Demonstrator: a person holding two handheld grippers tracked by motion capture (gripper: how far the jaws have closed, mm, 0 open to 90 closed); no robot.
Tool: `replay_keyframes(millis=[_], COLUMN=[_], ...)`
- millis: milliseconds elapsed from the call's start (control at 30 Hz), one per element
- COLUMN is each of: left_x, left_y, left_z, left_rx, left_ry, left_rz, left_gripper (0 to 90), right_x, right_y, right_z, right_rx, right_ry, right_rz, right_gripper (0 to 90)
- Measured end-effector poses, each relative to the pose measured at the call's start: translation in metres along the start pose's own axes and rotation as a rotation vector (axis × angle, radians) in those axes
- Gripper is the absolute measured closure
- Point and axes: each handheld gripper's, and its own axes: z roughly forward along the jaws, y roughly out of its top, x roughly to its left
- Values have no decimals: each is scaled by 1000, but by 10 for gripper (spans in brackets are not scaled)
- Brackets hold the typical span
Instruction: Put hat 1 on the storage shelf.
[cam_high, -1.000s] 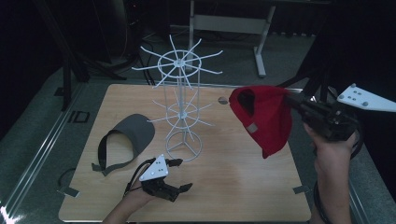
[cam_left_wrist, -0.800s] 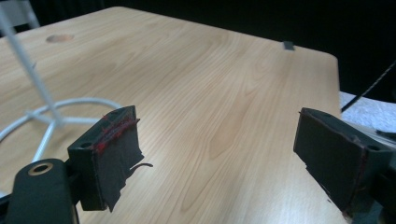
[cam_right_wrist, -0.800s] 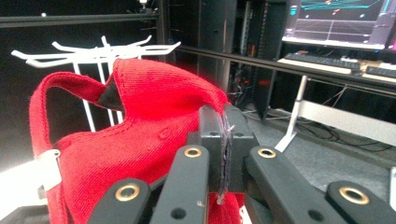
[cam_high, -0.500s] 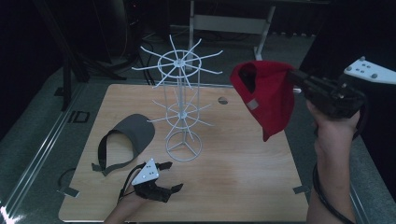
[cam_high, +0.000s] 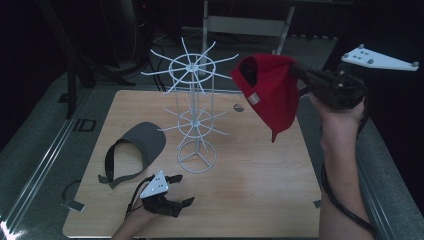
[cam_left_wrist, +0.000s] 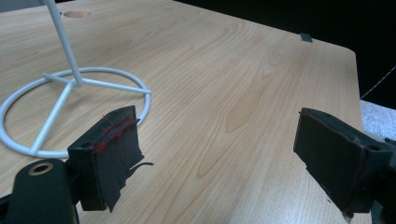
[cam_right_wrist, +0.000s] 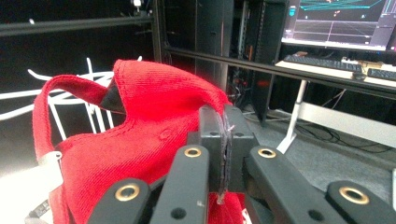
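Note:
A red knitted cap (cam_high: 272, 95) hangs in the air at the right, level with the top ring of the white wire hat stand (cam_high: 196, 107). My right gripper (cam_high: 296, 71) is shut on the cap's edge; in the right gripper view the jaws pinch the red cap (cam_right_wrist: 140, 158) at my right gripper (cam_right_wrist: 224, 140). A grey visor (cam_high: 135, 150) lies on the table left of the stand. My left gripper (cam_high: 175, 192) rests low near the table's front edge, open and holding nothing; the left gripper view shows its pads (cam_left_wrist: 114, 154) apart over bare wood beside the stand's base ring (cam_left_wrist: 70, 107).
The wooden table (cam_high: 260, 180) has a small round hole (cam_high: 239, 107) at the back right. Dark frames and a grey floor surround it. A monitor and keyboard (cam_right_wrist: 336, 42) stand on a desk beyond the table.
My right gripper has carried the red cap up and toward the stand's top ring. The left gripper has sunk slightly near the front edge.

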Motion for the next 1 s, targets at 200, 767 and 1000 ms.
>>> replay_keyframes(millis=[200,767,1000], left_x=[0,0,1], left_y=[0,-4,-4], left_z=[-1,0,0], left_rx=[-8,-3,4], left_ry=[-2,3,27], left_rz=[-1,-8,-16], left_gripper=[146,146,146], right_x=[3,16,23], right_y=[-12,-65,-78], right_z=[10,7,2], right_rx=[34,98,109], right_ry=[-1,88,119], right_rz=[-10,-23,-39], right_gripper=[886,881,855])
